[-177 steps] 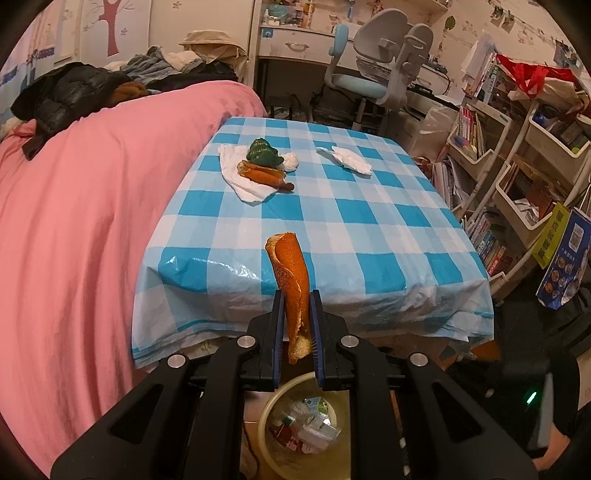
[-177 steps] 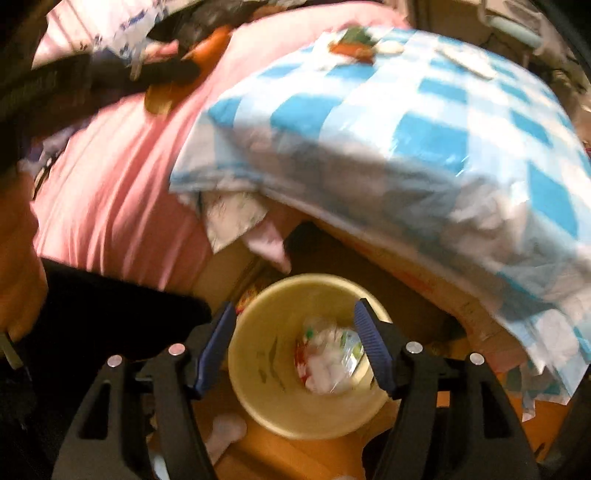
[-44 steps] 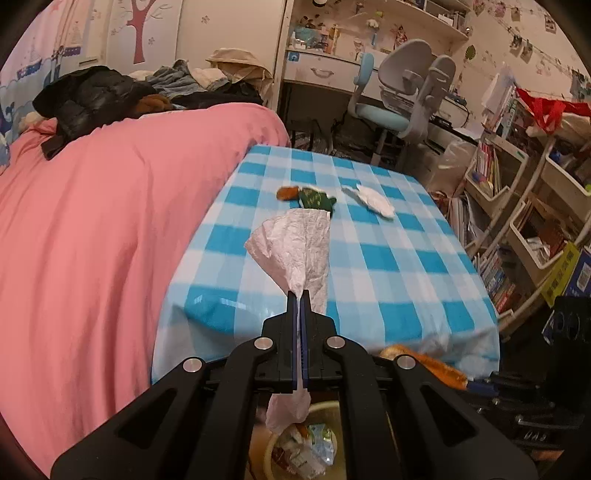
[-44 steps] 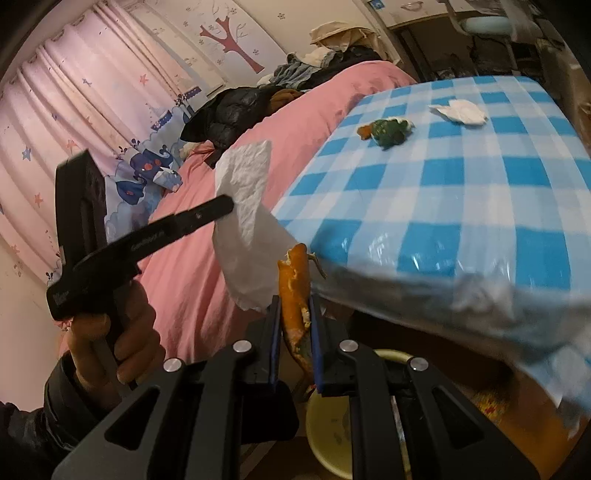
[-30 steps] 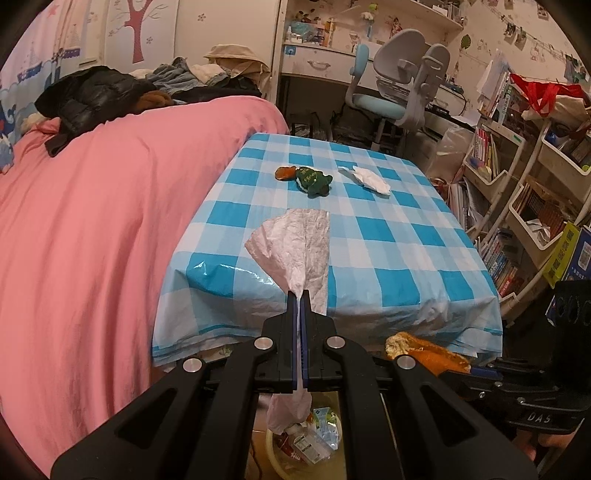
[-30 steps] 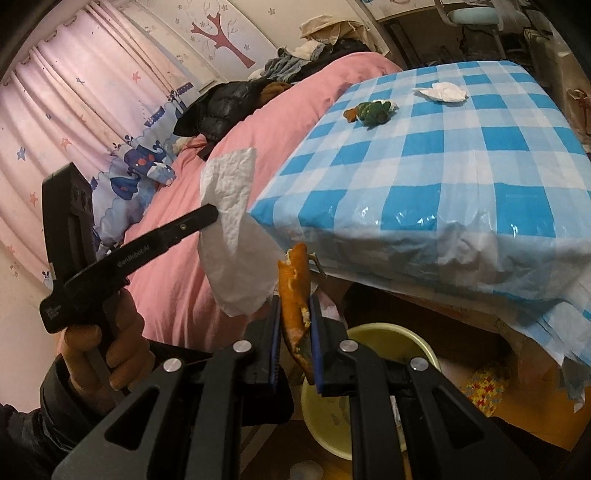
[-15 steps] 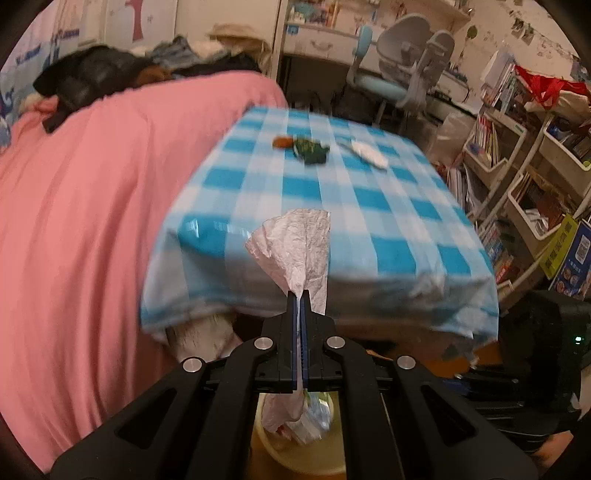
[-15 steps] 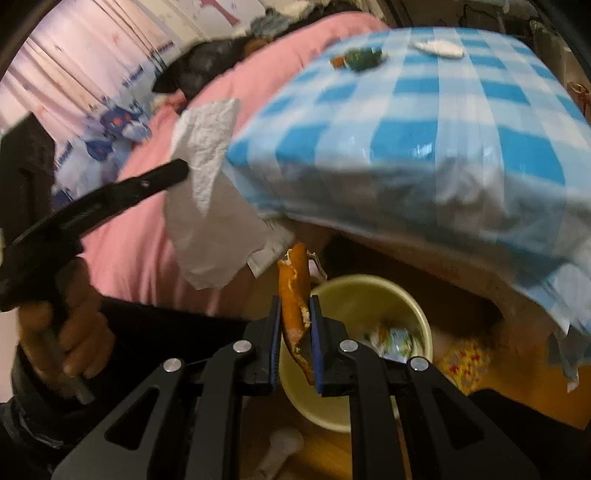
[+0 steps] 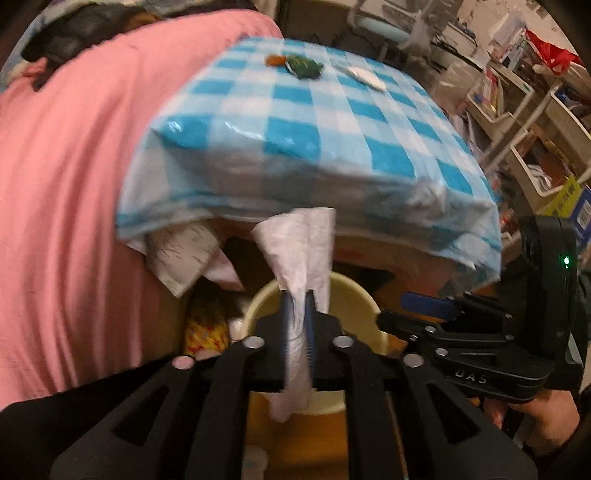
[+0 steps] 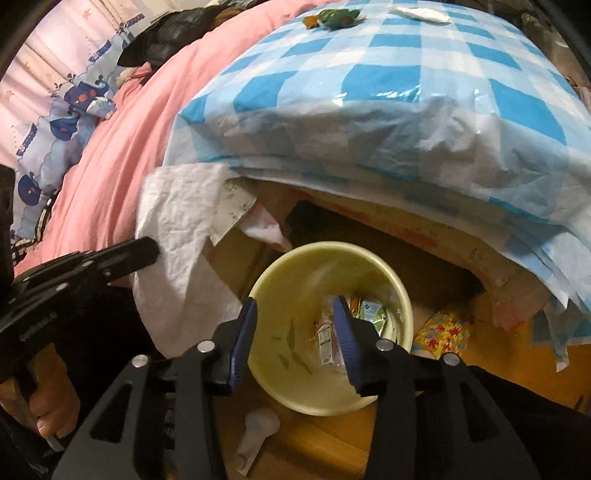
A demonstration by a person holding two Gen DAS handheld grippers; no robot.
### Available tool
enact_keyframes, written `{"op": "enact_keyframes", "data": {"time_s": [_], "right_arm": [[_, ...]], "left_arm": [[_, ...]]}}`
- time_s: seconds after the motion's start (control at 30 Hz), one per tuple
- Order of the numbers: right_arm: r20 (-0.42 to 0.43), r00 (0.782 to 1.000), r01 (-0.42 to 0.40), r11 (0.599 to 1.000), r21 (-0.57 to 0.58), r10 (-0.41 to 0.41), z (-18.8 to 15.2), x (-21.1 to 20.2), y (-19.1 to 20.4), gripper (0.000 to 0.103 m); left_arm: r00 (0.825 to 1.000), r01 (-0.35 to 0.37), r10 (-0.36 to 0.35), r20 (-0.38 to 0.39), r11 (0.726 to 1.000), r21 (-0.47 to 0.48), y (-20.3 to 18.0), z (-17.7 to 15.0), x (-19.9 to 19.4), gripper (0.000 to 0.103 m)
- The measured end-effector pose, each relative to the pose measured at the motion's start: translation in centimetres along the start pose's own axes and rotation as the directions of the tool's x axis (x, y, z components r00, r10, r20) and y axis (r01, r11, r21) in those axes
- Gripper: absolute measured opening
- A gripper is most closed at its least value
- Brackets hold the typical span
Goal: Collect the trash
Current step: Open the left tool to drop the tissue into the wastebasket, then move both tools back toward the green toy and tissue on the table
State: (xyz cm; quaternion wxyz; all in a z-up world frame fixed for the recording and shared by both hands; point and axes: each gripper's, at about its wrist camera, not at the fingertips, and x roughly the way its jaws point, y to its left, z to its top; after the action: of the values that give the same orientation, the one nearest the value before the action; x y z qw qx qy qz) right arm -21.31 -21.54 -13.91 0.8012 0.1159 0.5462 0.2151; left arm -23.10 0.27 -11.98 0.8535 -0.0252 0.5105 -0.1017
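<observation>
- We have the left hand-held gripper [image 9: 298,325] low in the centre of its own view, jaws opening, with the white tissue [image 9: 303,254] still between the pads; the gap is narrow and the tissue fills it, its lower end hanging below the fingers.
- In the right wrist view that tissue [image 10: 177,236] sits left of centre, fanned out at the tip of the left gripper's black finger, beside the bin's left rim and a bit above it.
- Right hand-held gripper [image 10: 293,332] is at lower centre of its view, jaws opening and apart, nothing between the blue pads [image 10: 245,332].
- The yellow trash bin [image 10: 369,258] is straight behind those fingers, on the floor under the counter edge; wrappers [image 10: 371,312] lie in its bottom.
- We can't pick out an orange peel for certain in the bin; a small orange bit shows by the right pad, too small to call.
- Counter with the blue checked cloth [image 10: 388,81] fills the upper half; on its far end, at the top of the frame, a green wrapper [image 10: 338,16] touches an orange scrap, and a white tissue wad [image 10: 421,14] lies apart to the right.
- Pink bed cover [image 9: 66,155] takes the left side of the left wrist view.
</observation>
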Motion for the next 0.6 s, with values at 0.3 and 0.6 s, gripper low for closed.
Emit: {"op": "enact_keyframes", "data": {"time_s": [0.3,0.6], "right_arm": [[0.131,0.987,0.102,0.994,-0.036,-0.096,0.4,-0.8,0.4,0.056],[0.199,0.969,0.166,0.984,-0.071,-0.149,1.3,-0.5,1.6,0.067]], "left_arm": [[0.957,-0.122,0.123,0.264,0.992,-0.021,0.3,2.2,-5.0,0.062],[0.945,-0.123,0.161,0.285,0.981,-0.147,3.0,3.1,-5.7,0.076]]}}
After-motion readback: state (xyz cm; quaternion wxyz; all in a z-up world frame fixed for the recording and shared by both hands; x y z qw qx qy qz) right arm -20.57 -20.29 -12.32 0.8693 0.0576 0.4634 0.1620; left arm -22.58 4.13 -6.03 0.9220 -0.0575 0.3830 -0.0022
